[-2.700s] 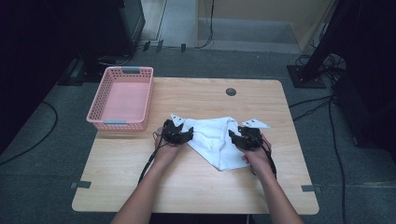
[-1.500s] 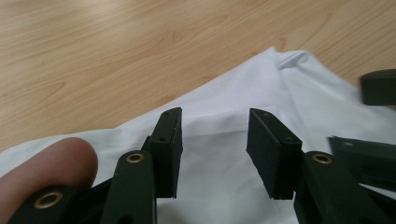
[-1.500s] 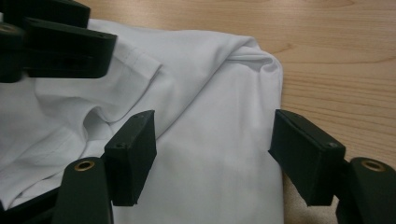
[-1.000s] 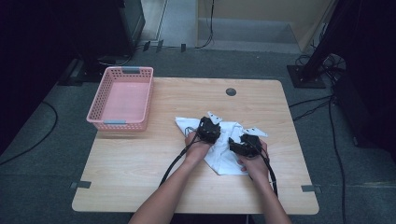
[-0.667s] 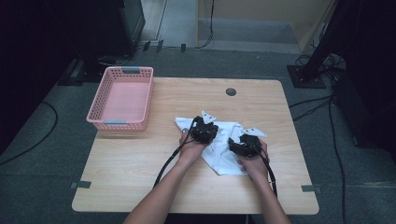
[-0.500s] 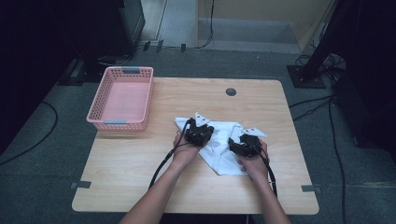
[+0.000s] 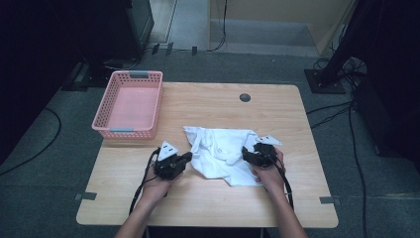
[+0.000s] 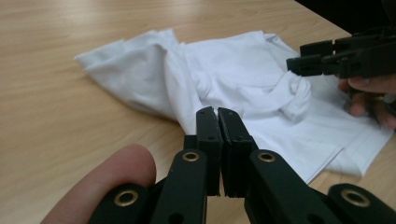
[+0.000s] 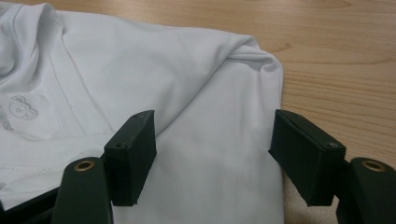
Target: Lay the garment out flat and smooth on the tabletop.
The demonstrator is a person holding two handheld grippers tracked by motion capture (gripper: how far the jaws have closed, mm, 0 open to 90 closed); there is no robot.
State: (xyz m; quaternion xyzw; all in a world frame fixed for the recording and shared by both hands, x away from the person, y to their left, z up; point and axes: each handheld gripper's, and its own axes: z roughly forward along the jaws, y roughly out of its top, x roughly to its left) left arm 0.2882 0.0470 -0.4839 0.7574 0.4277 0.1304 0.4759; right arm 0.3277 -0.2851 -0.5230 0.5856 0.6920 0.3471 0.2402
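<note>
Currently, the white garment [image 7: 223, 153] could be dragged askew if nudged: left gripper [image 8: 218, 122] fingers are pressed together empty, right gripper [image 9: 212, 154] fingers spread wide over cloth.

text: I'm reading none legibly | print: I'm seeing a faint bear logo on white garment [image 9: 21, 106] | letters beside it: cut off, unreadable
</note>
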